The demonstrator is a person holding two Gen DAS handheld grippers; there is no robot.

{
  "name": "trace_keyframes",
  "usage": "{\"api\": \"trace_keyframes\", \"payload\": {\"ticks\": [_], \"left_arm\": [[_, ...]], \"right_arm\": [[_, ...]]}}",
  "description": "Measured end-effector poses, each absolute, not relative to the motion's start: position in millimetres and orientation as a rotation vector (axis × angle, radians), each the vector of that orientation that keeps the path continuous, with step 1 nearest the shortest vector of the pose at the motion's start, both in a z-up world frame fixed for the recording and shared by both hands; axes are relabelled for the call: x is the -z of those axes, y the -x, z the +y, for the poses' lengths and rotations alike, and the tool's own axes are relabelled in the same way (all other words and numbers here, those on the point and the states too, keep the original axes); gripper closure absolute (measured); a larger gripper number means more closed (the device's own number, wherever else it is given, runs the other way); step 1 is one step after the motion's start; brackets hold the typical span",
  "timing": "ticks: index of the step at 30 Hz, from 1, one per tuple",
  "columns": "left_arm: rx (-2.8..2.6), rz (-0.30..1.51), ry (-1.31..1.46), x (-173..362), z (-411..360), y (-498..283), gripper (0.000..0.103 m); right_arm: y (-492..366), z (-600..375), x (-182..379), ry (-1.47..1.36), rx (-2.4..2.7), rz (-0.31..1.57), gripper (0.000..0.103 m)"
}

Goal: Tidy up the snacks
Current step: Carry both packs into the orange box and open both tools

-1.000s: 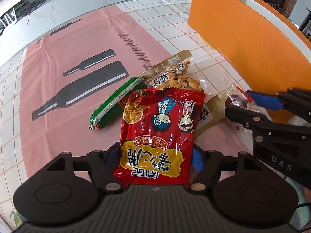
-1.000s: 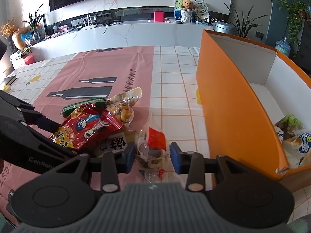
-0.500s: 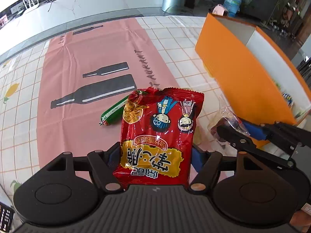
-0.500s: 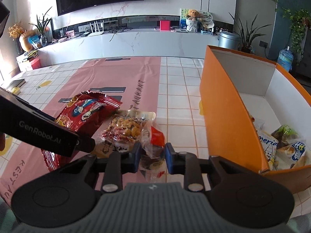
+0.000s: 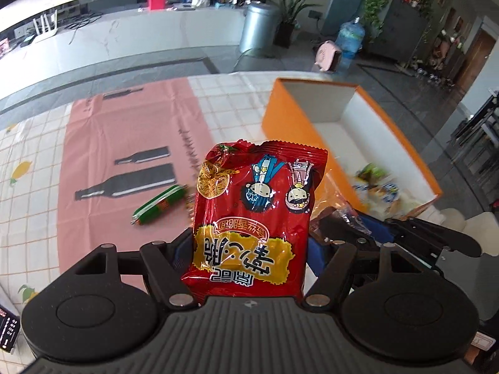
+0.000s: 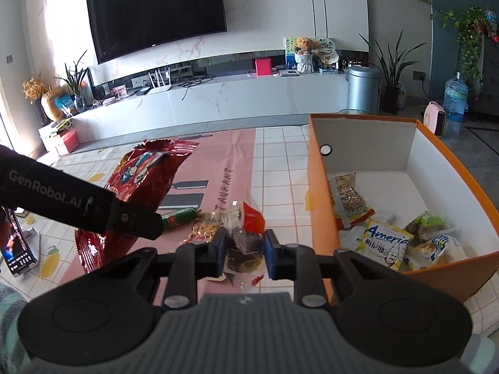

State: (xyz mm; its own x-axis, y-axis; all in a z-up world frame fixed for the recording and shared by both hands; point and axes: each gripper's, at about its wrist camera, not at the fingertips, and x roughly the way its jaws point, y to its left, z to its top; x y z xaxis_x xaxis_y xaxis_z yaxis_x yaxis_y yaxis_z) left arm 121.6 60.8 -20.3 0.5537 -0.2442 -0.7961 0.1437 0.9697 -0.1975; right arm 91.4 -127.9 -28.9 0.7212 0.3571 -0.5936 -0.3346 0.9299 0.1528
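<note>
My left gripper (image 5: 249, 249) is shut on a red snack bag (image 5: 259, 208) with cartoon figures and holds it high above the table; the bag also shows in the right wrist view (image 6: 140, 184). My right gripper (image 6: 244, 249) is shut on a clear packet with dark pieces and a red label (image 6: 244, 233), lifted off the table. The orange box (image 6: 321, 205) with white inside stands to the right and holds several snack packs (image 6: 386, 243). It also shows in the left wrist view (image 5: 299, 118).
A green sausage stick (image 5: 159, 204) and a clear bag of nuts (image 6: 202, 229) lie on the pink bottle-print cloth (image 5: 124, 137). A phone (image 6: 18, 246) stands at the table's left edge. The white tiled tabletop (image 6: 280, 168) lies beyond.
Both grippers have risen from the table with their packets. The left one lifted the red bag well above the cloth, and the orange box's inside has come into view.
</note>
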Motion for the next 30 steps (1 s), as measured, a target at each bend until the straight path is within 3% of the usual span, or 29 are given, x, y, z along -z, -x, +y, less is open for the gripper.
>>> {"api": "trace_keyframes", "payload": {"ticks": [15, 30], "left_arm": [[0.407, 0.896, 0.075, -16, -40, -157, 0.022], [0.391, 1.003, 0.023, 27, -106, -245, 0.022]], "right_arm": [[-105, -237, -25, -0.001, -0.353, 0.610, 0.081], [-199, -284, 7, 0.202, -0.335, 0.754, 0.081]]}}
